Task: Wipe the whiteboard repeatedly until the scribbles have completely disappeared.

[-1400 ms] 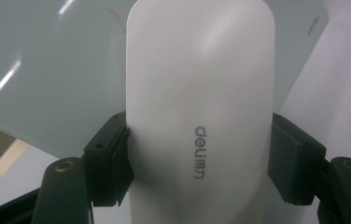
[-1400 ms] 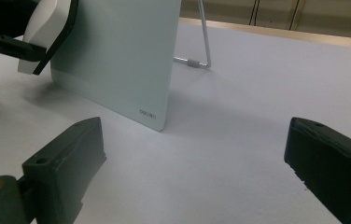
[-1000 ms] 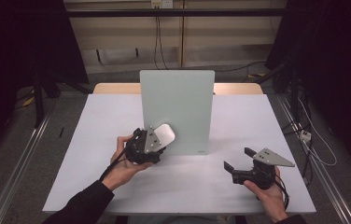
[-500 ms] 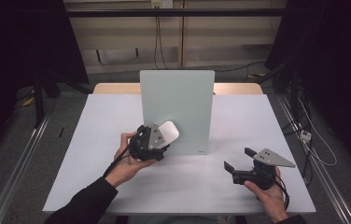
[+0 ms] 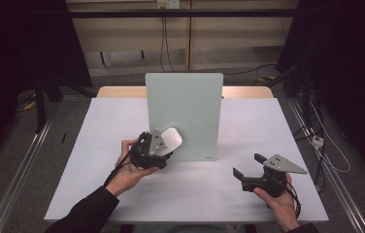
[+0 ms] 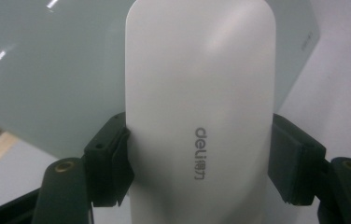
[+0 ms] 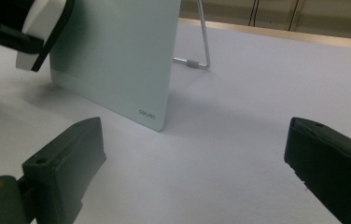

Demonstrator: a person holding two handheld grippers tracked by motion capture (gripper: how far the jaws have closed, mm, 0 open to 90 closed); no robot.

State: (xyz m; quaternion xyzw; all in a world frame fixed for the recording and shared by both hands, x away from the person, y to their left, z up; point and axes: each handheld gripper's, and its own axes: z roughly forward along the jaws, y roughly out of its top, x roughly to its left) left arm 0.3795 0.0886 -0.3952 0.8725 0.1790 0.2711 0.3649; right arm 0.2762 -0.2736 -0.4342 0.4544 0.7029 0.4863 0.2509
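White eraser pinched in the left gripper, held up against the pale green board.

On the left, the left gripper pinches a white whiteboard eraser by its two long sides, jaws pressed on it from either side; the eraser sticks out past the fingertips, its printed back facing the gripper's camera. It sits at the lower left part of the upright pale green glass board, whether touching it or just in front I cannot tell. The board stands mid-table on a wire stand on the white table. Well apart to the right, the right gripper rests low by the table's near edge, jaws spread wide with only bare tabletop between them.
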